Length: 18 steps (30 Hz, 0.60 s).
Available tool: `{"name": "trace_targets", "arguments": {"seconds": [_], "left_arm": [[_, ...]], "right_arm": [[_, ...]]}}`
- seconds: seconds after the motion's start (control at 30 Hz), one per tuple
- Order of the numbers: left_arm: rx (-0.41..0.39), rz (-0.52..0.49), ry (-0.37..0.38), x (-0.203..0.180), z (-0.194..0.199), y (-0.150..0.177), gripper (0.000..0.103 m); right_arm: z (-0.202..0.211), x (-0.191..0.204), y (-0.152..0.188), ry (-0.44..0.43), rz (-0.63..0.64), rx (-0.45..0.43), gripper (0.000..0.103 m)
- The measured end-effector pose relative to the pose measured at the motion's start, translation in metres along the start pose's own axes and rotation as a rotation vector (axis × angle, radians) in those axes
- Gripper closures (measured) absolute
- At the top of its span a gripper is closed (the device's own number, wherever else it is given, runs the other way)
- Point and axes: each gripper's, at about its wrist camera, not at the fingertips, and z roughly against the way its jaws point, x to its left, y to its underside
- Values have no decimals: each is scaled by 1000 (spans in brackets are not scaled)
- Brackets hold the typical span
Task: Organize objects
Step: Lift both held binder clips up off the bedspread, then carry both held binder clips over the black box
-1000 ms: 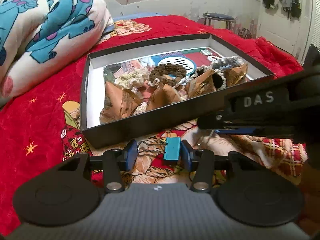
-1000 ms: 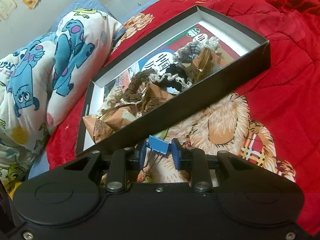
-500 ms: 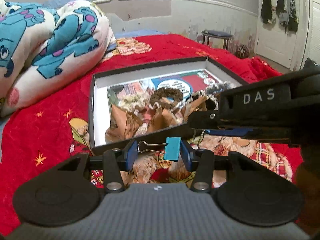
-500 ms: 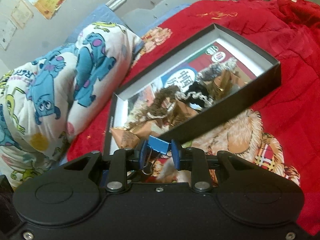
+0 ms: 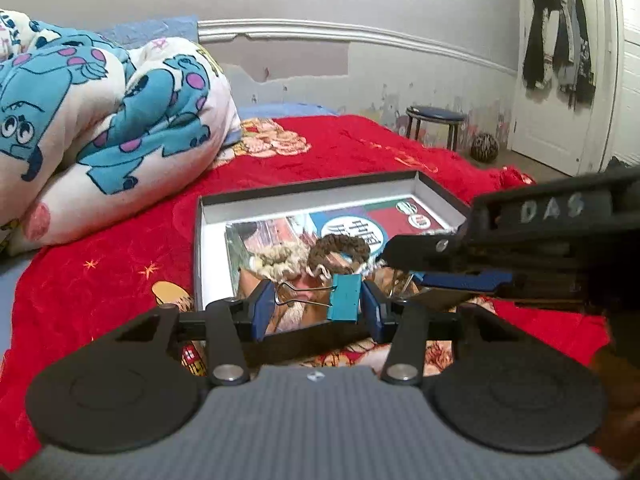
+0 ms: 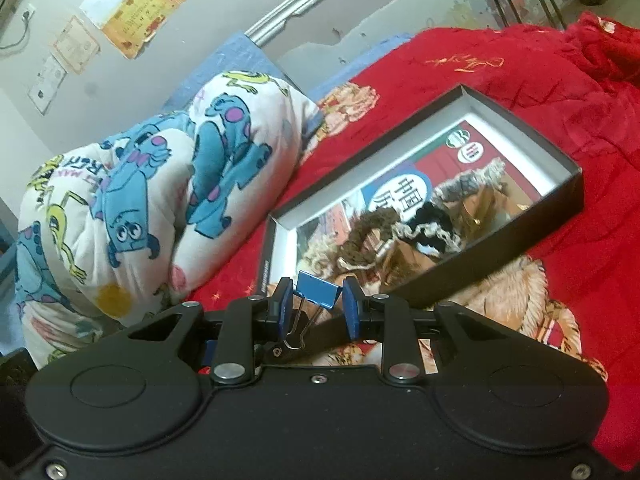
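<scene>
a teal binder clip (image 5: pixel 343 298) is clamped in the left gripper (image 5: pixel 318 312), a blue binder clip (image 6: pixel 319 295) in the right gripper (image 6: pixel 318 306); if released early, either could be dropped near of the black box (image 6: pixel 500 252).

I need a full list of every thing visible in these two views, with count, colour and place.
flat black cardboard box: one, white inside, on the blanket.
crocheted yarn rings: several, brown, cream, black, grey, in the box.
folded brown paper pieces: several, in the box.
red printed blanket: one, covers the bed.
monster-print quilt: one, white and blue, far left.
round stool: one, dark, by the wall.
teal binder clip: one, in the left gripper.
blue binder clip: one, in the right gripper.
</scene>
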Motion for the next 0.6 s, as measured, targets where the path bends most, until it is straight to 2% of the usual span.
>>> {"name": "trace_targets", "arguments": {"seconds": [0.13,0.3,0.47,0.6], "left_arm": [[-24,3,-7,1,3,-3,53],[-70,9,-14,4,6,-8,53],[-104,39,-29,10,9,-22,53],[-142,55,-44,13,13,-33,53]], "right_arm": [[3,-5,-12,-55,-60,-9,77],[2,-6,-25,-88,-74,-14,77],[1,9,-38,-87,48,7,77],[11,15,-43,-134,19,-7,77]]}}
